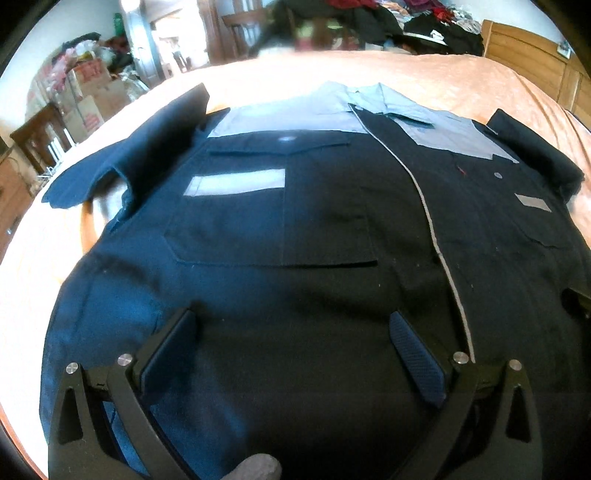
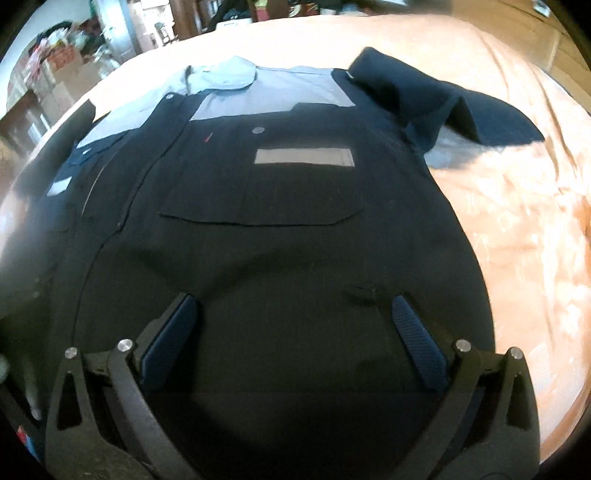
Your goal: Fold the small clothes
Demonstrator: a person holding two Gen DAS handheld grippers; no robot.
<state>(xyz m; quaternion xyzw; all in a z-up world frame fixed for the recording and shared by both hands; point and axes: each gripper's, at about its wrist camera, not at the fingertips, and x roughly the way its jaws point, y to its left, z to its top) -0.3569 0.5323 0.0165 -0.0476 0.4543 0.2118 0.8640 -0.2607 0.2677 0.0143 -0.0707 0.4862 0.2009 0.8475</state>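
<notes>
A dark navy short-sleeved shirt [image 1: 280, 229] with a grey collar, grey yoke and grey chest strips lies flat, front up, on a peach bedspread [image 1: 424, 74]. My left gripper [image 1: 293, 321] hovers open over the shirt's lower left half, nothing between its fingers. In the right wrist view the same shirt [image 2: 295, 206] fills the frame, and my right gripper [image 2: 295, 304] stands open above its lower right half, near a small belt loop [image 2: 360, 293]. Both sleeves are spread outward, the right sleeve [image 2: 443, 99] bunched up.
The bedspread [image 2: 517, 221] shows bare to the right of the shirt. A wooden headboard [image 1: 535, 62] and a pile of clothes [image 1: 406, 22] lie beyond the bed. Cardboard boxes [image 1: 88, 96] and a wooden chair [image 1: 40, 136] stand at the left.
</notes>
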